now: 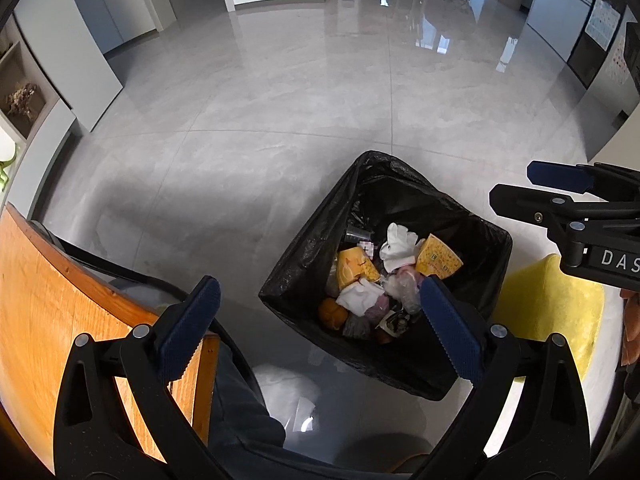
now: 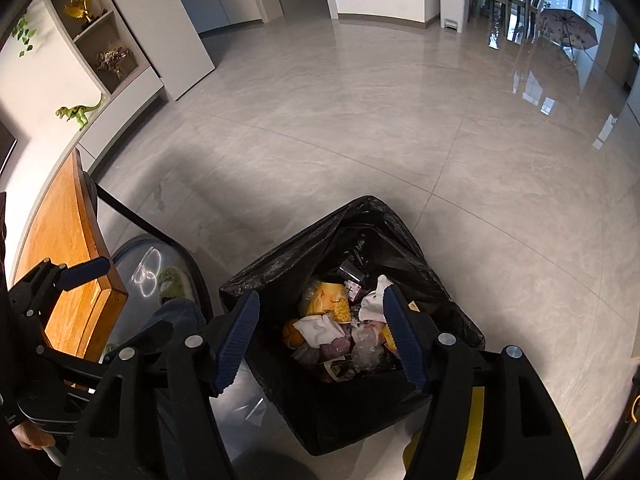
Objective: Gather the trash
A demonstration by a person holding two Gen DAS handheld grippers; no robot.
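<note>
A trash bin lined with a black bag [image 1: 476, 236] stands on the grey floor, also in the right wrist view [image 2: 280, 264]. Inside lies mixed trash [image 1: 384, 280]: yellow wrappers, white tissue, clear plastic, an orange fruit; it also shows in the right wrist view [image 2: 336, 328]. My left gripper [image 1: 316, 328] is open and empty, above and to the left of the bin's near edge. My right gripper [image 2: 320, 336] is open and empty, held over the bin; it also shows in the left wrist view [image 1: 516, 186]. The left gripper shows in the right wrist view [image 2: 86, 268], over the table.
A wooden table [image 1: 44, 308] is at left, with a dark chair frame [image 2: 136, 216] beside it. A yellow stool [image 1: 556, 300] stands right of the bin. A white pedal bin [image 2: 454, 8] and an open umbrella [image 2: 568, 28] are far across the floor.
</note>
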